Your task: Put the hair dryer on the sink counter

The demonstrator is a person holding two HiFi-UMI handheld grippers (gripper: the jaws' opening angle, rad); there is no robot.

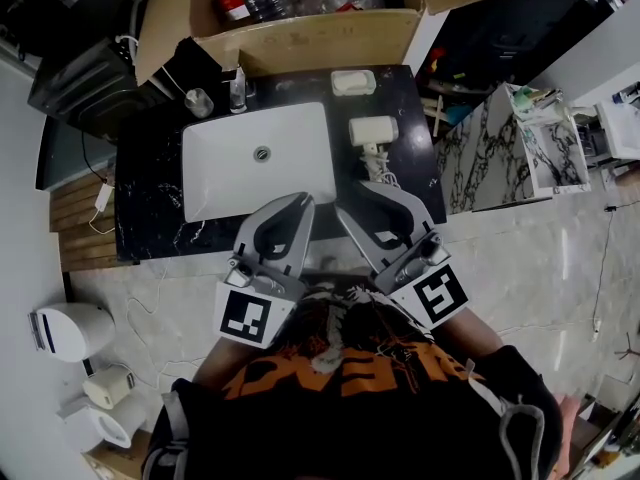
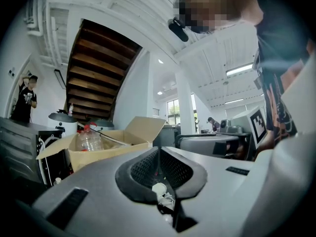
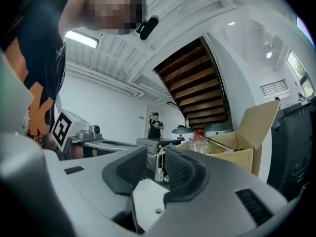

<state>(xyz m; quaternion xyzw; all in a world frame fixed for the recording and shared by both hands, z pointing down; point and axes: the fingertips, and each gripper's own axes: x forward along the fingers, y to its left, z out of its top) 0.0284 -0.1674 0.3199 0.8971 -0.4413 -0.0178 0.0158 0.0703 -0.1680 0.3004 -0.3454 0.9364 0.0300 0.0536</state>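
— What is the person wearing?
— A black top point(image 1: 400, 438) with big orange lettering across the chest, at six o'clock in the head view. A grey cord point(image 1: 513, 423) loops at five o'clock.
— And the tools?
— The left gripper point(image 1: 296, 203) and right gripper point(image 1: 362, 190) are light grey plastic, and black textured pads point(image 3: 183, 171) line the jaws. Each carries a white cube with a black square marker, at seven o'clock point(image 1: 245, 316) and four o'clock point(image 1: 432, 293).
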